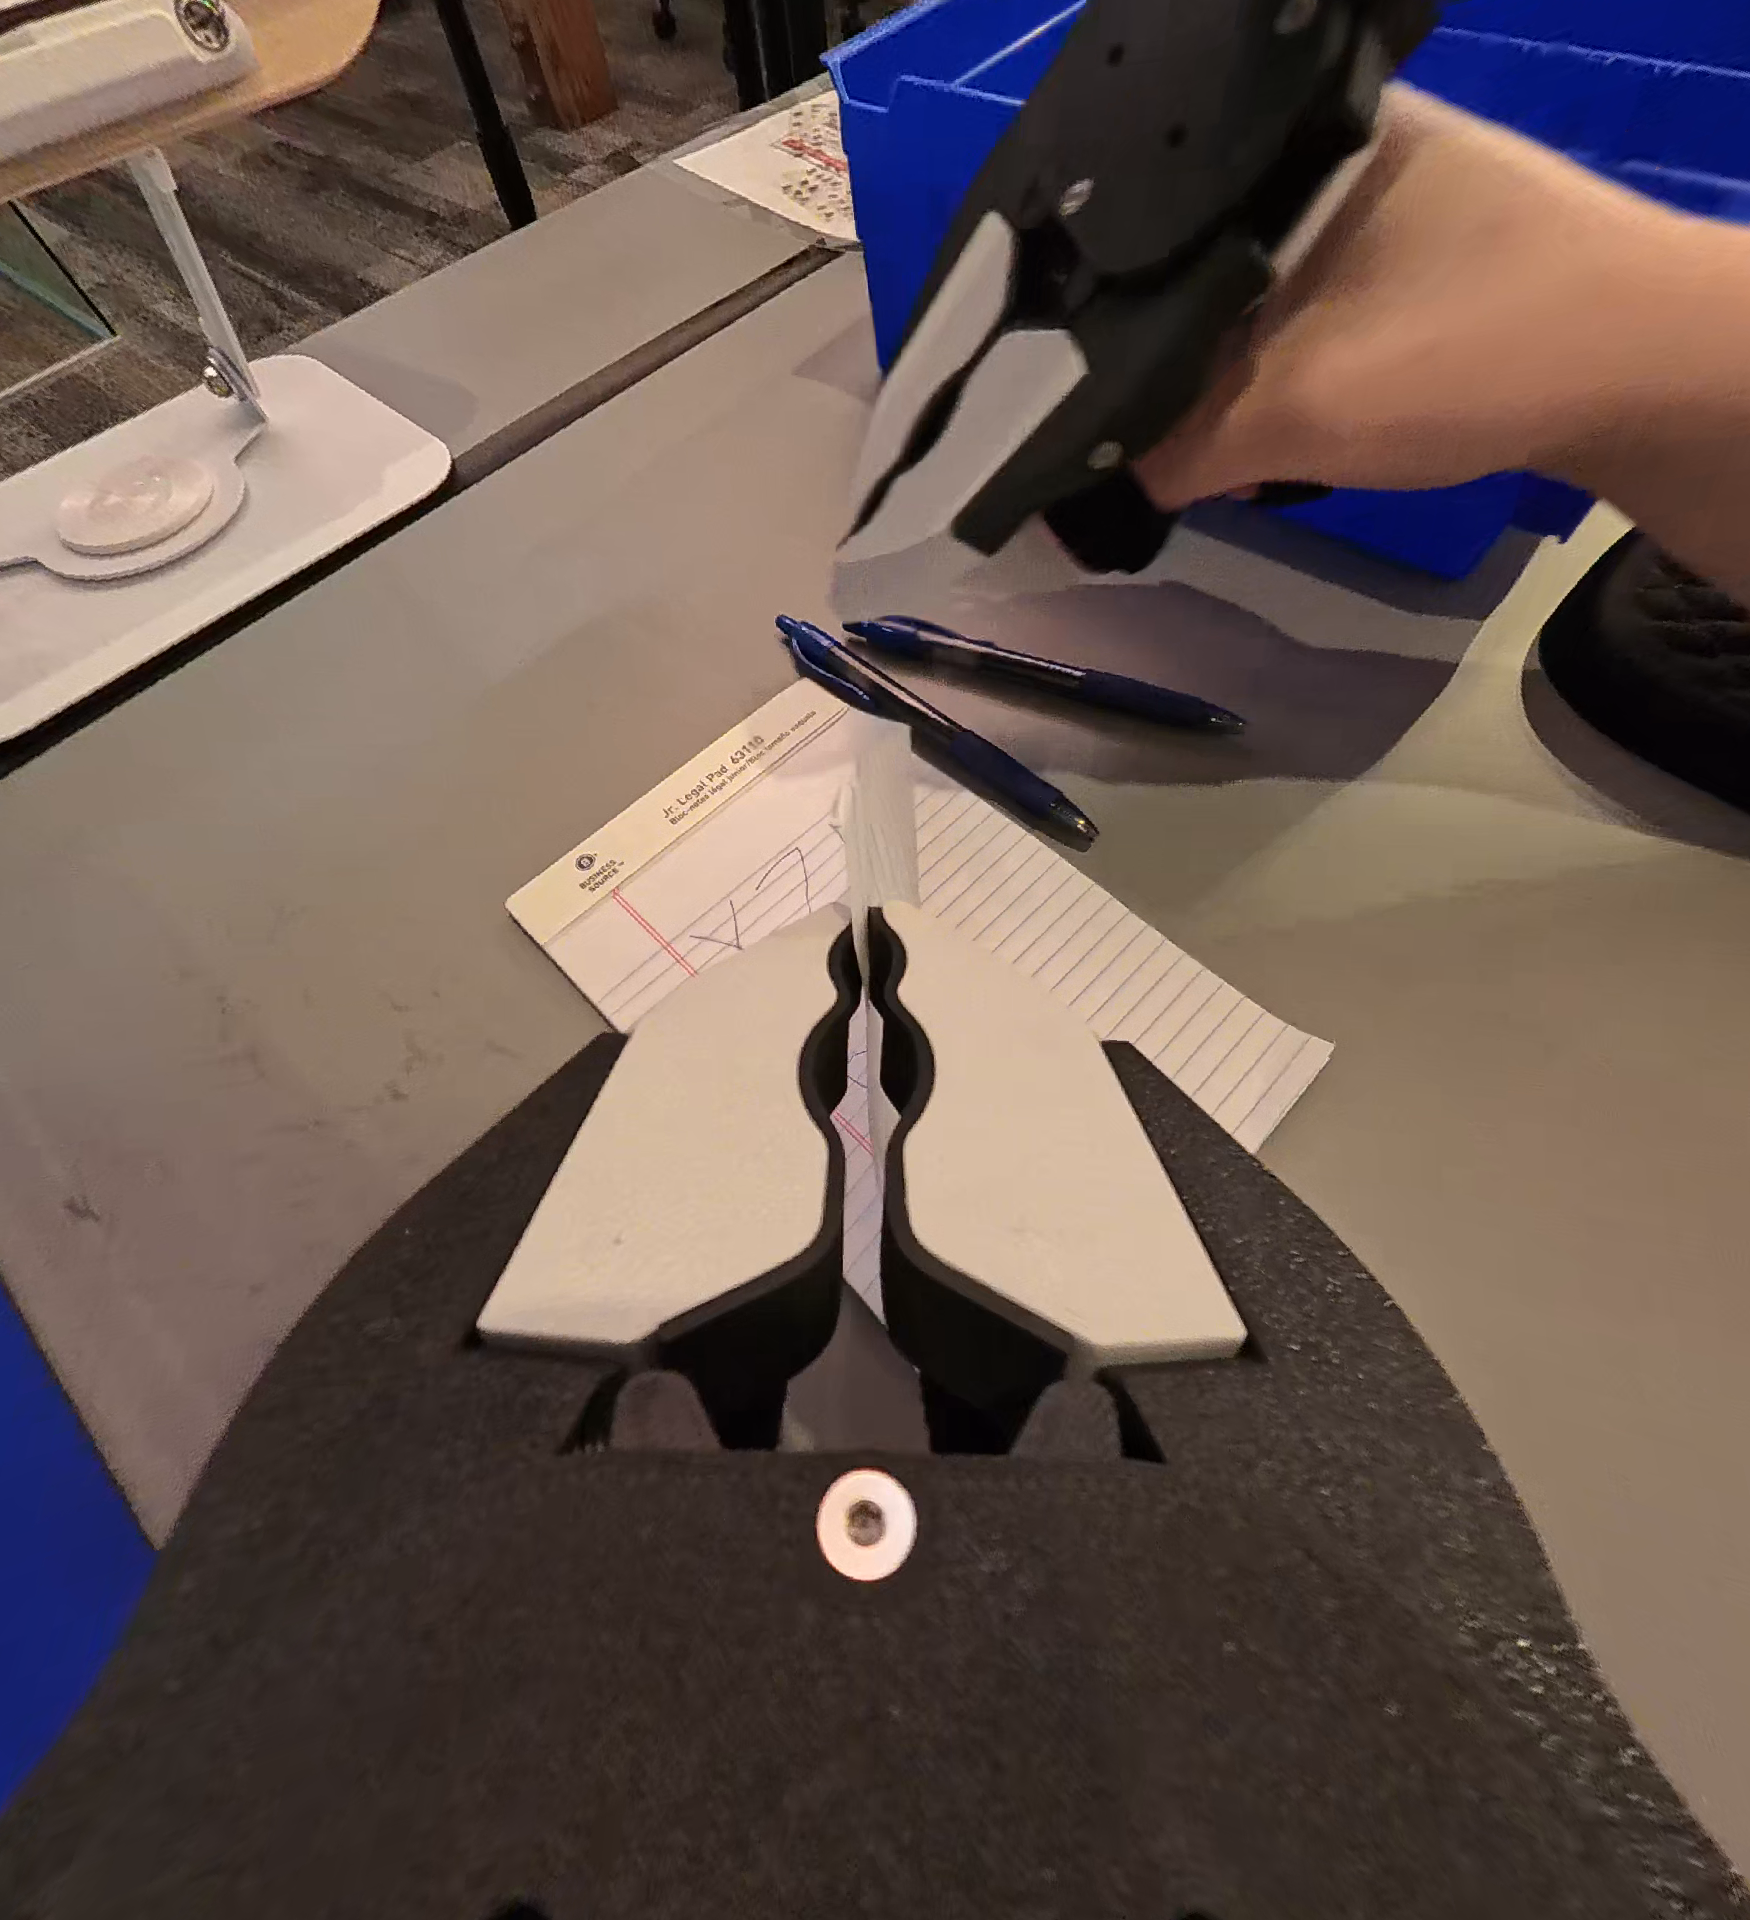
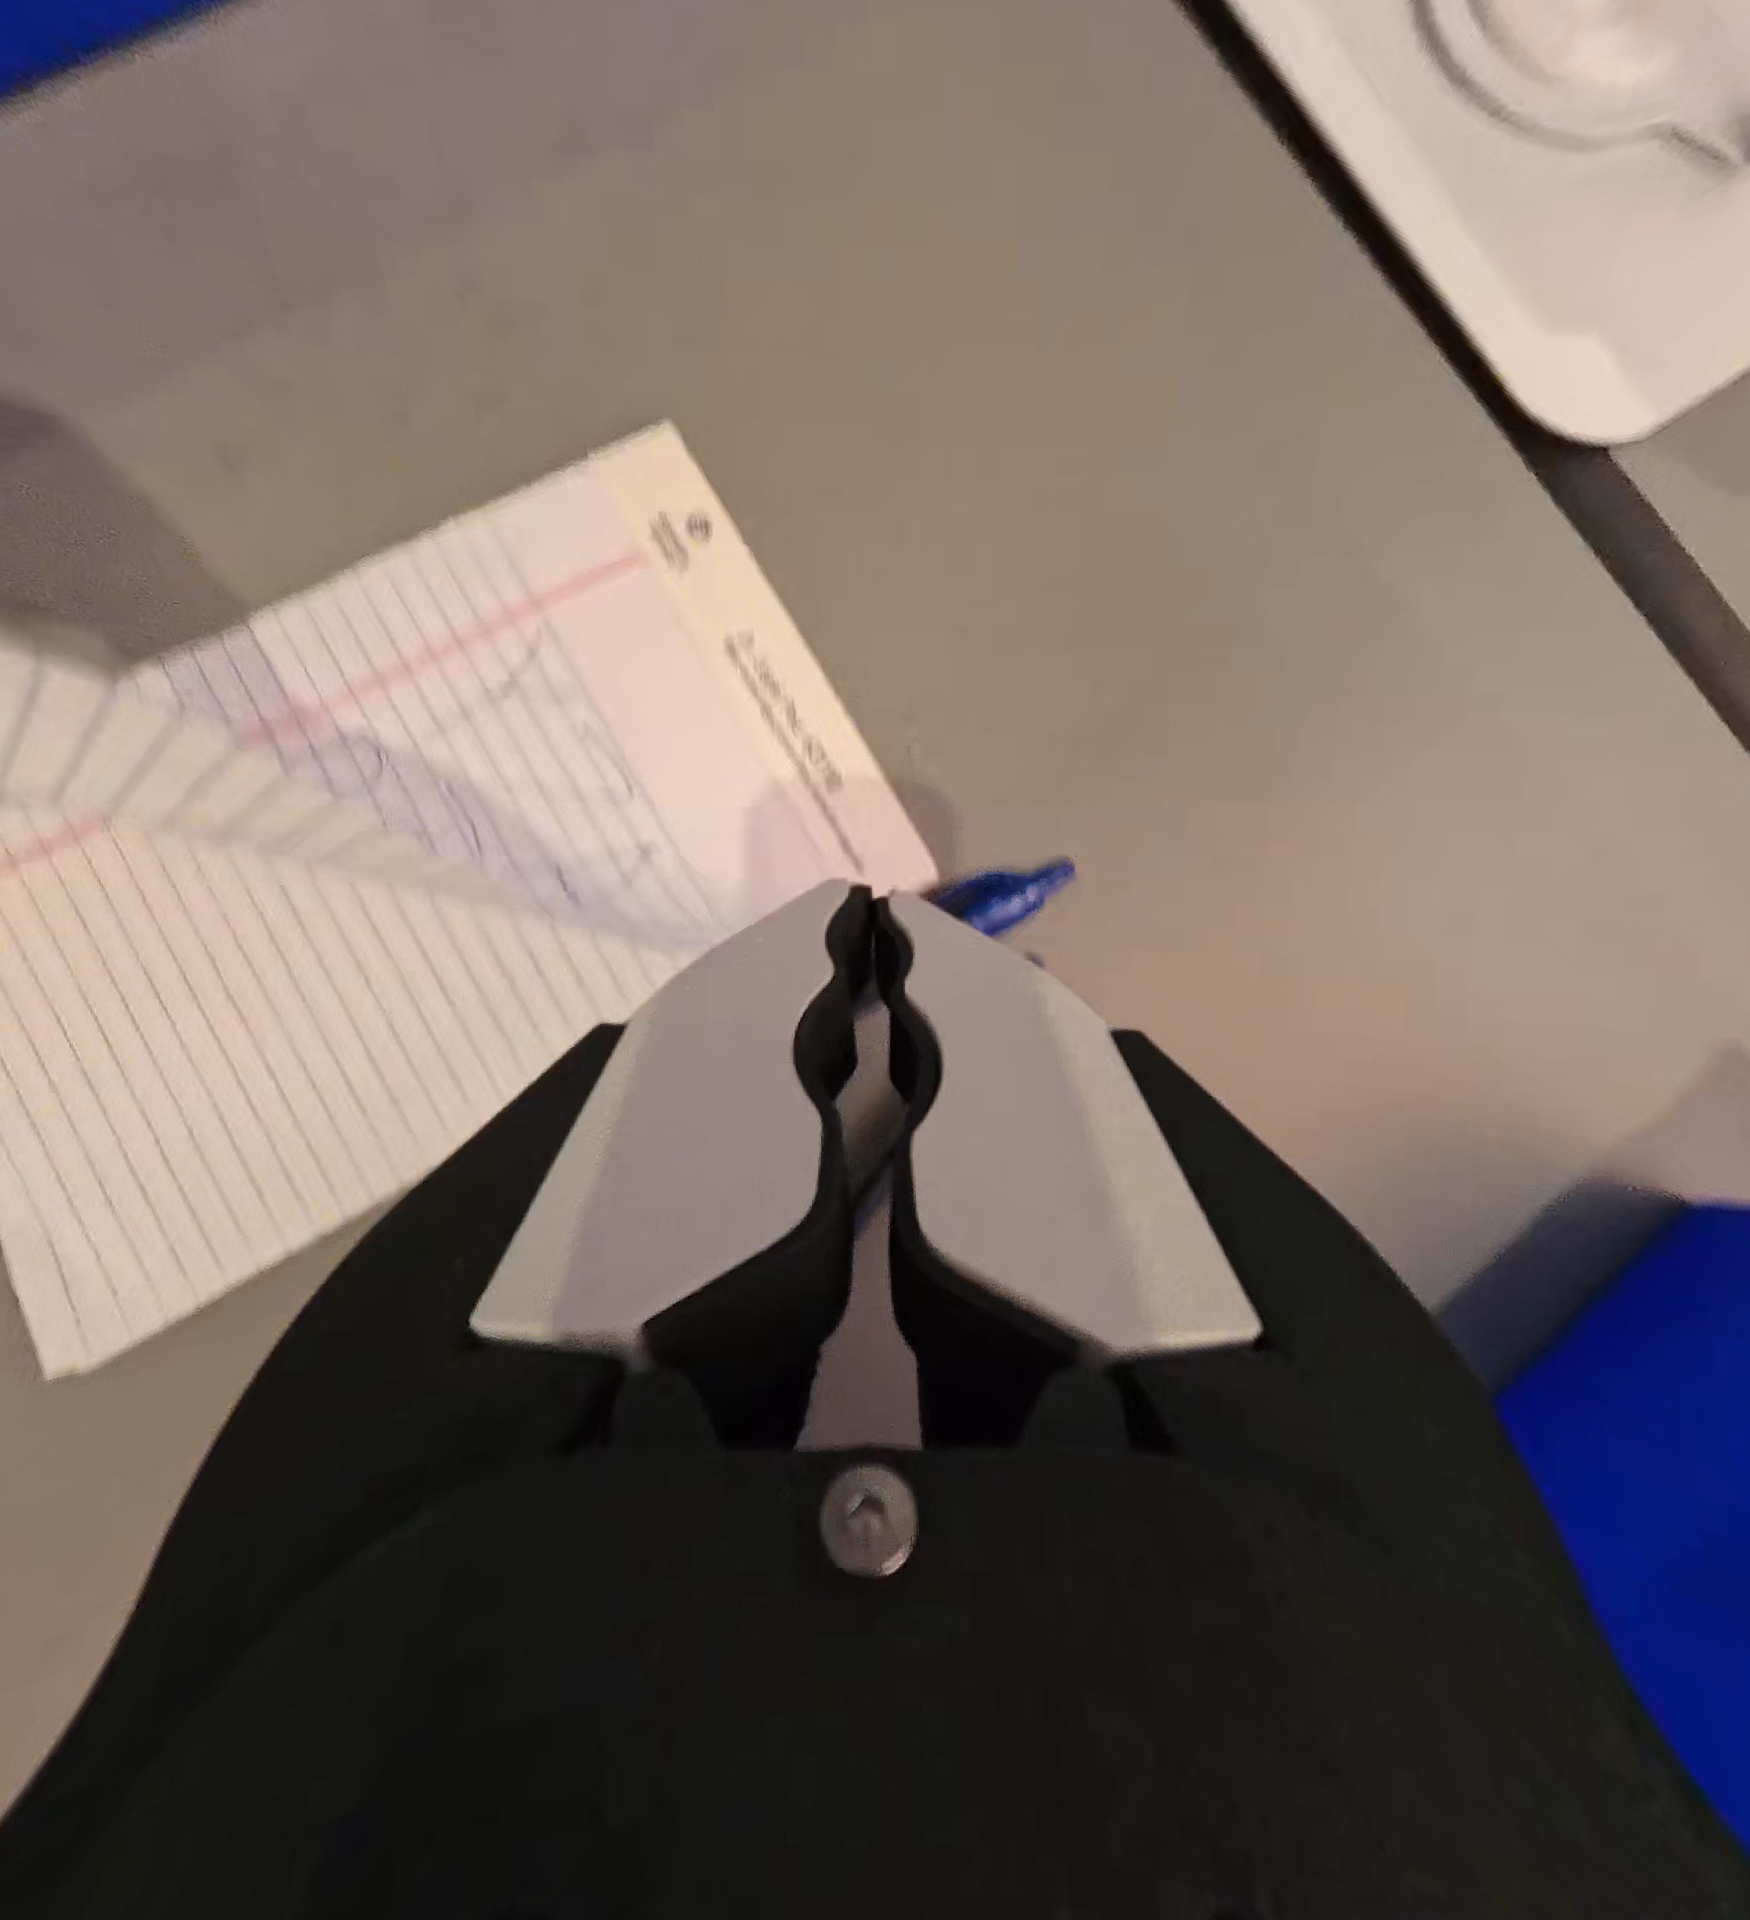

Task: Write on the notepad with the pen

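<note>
Far left edge of the bench [image 1: 258,935]: white stand [image 1: 175,520], clear of the work. Mid-bench: legal pad [image 1: 642,914] lying flat, pen marks on its page. Left gripper [image 1: 866,925], fingers [image 1: 705,1122] pinched shut on a lined sheet [image 1: 883,821], raised edge-on, probably to bare a fresh page. Just beyond the pad: two blue pens [image 1: 938,732] [image 1: 1047,673], loose, untouched. Right gripper [image 2: 871,899] poised above them, fingers together, empty; opening needed before pickup. Far right edge: blue bin [image 1: 1629,125].

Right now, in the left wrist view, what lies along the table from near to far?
Left gripper → notepad → pens → right gripper → blue bin.
</note>
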Demonstrator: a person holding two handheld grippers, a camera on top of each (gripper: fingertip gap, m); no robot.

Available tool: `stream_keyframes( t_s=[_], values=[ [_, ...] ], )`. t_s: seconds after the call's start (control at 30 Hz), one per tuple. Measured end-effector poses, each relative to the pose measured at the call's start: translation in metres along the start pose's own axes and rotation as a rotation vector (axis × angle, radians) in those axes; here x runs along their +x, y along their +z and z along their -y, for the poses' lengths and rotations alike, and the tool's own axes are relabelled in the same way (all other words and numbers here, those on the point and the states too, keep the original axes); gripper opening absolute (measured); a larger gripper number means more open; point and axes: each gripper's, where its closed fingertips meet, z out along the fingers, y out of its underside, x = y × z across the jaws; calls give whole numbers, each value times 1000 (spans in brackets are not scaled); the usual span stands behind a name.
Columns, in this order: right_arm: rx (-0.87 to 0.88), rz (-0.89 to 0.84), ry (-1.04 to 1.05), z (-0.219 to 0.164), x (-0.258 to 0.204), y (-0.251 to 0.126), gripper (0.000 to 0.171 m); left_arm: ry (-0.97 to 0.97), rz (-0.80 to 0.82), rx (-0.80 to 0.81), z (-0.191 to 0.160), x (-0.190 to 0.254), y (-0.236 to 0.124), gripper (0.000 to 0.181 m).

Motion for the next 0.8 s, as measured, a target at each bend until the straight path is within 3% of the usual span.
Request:
stream_keyframes(
  t_s=[0.23, 0.53, 0.8],
  values=[
    [-39, 164, 41, -1, -3, 47, 1, 14, 5, -15, 1, 1, 4, 0],
    [-44, 120, -116, 0, 3, 45, 0, 27, 13, -18, 3, -1, 4, 0],
    [-117, 216, -67, -7, -5, 41, 0, 30, 27, -13, 6, -5, 5, 0]
  ],
)
